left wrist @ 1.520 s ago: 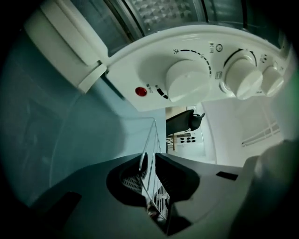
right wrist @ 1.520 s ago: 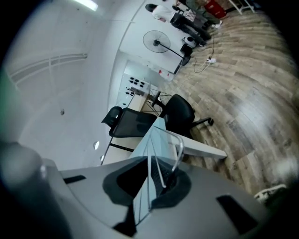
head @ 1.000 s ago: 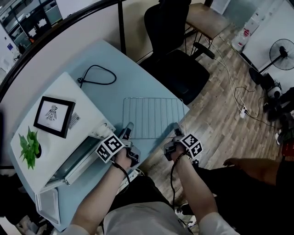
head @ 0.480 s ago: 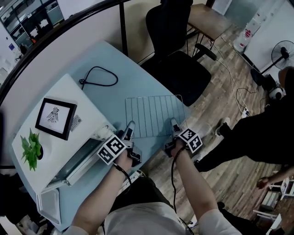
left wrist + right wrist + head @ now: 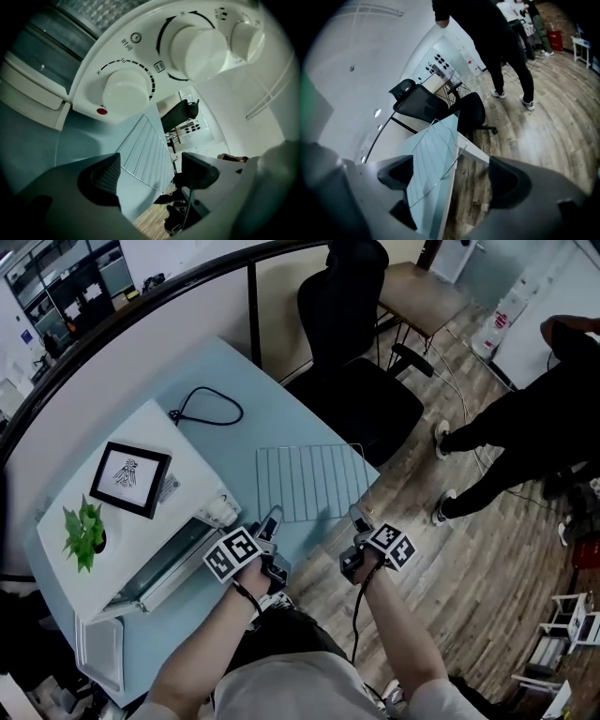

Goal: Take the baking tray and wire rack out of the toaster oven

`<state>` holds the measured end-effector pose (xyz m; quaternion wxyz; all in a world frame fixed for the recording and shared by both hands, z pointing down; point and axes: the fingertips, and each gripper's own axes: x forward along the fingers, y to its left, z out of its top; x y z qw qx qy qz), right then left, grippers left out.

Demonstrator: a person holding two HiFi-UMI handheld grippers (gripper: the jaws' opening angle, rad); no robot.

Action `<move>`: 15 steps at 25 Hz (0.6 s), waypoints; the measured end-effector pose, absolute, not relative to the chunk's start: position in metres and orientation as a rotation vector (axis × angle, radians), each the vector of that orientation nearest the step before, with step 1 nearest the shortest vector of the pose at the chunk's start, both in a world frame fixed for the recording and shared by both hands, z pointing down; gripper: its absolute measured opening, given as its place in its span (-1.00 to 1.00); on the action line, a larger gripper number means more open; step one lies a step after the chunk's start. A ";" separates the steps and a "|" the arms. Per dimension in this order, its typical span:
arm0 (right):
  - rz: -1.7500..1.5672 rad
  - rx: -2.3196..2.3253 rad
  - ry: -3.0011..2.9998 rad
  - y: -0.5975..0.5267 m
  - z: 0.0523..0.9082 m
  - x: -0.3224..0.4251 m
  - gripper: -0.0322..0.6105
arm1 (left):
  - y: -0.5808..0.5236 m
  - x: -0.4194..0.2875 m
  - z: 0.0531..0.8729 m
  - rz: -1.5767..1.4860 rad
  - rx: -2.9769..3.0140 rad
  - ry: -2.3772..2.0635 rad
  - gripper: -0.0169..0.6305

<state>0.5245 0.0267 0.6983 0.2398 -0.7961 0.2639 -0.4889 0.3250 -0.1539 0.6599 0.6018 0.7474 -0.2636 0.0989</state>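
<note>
The wire rack [image 5: 309,482] lies flat on the light blue table [image 5: 225,362], its right corner at the table's edge. The white toaster oven [image 5: 150,442] stands to its left with its door [image 5: 164,570] down. My left gripper [image 5: 270,526] is open just short of the rack's near left corner. My right gripper [image 5: 356,521] is open at the near right corner. Both pairs of jaws have just been opening and hold nothing. The left gripper [image 5: 152,171] faces the rack [image 5: 145,157] under the oven's knobs [image 5: 126,89]. Ahead of the right gripper [image 5: 450,173] lies the rack [image 5: 429,164].
A framed picture [image 5: 131,479] and a small plant [image 5: 84,535] sit on the oven. A black cable [image 5: 211,407] loops behind it. A pale tray-like thing [image 5: 98,652] lies at the table's near left corner. A black chair [image 5: 361,381] stands beyond the table; a person [image 5: 525,427] crosses the wooden floor.
Both grippers have let go of the rack's near edge, opened and drawn back a little toward me. The rack stays flat on the table. A person has walked across the floor at right.
</note>
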 end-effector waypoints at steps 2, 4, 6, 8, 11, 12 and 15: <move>-1.316 -2.199 0.766 0.030 0.679 0.519 0.62 | -0.149 0.323 0.647 0.233 1.734 -0.576 0.31; -1.293 -2.203 0.836 0.029 0.657 0.513 0.49 | -0.144 0.321 0.631 0.248 1.776 -0.543 0.29; -1.259 -2.215 0.929 0.024 0.630 0.505 0.35 | -0.141 0.318 0.612 0.270 1.844 -0.519 0.17; -1.209 -2.231 1.030 0.017 0.601 0.498 0.17 | -0.139 0.315 0.590 0.281 1.926 -0.503 -0.01; -1.092 -2.292 1.213 0.005 0.551 0.486 -0.16 | -0.139 0.309 0.557 0.278 2.037 -0.478 -0.18; -1.052 -2.313 1.278 0.001 0.535 0.481 -0.21 | -0.139 0.306 0.547 0.273 2.065 -0.470 -0.21; -0.942 -2.354 1.447 -0.011 0.493 0.464 -0.34 | -0.143 0.294 0.518 0.263 2.172 -0.475 -0.34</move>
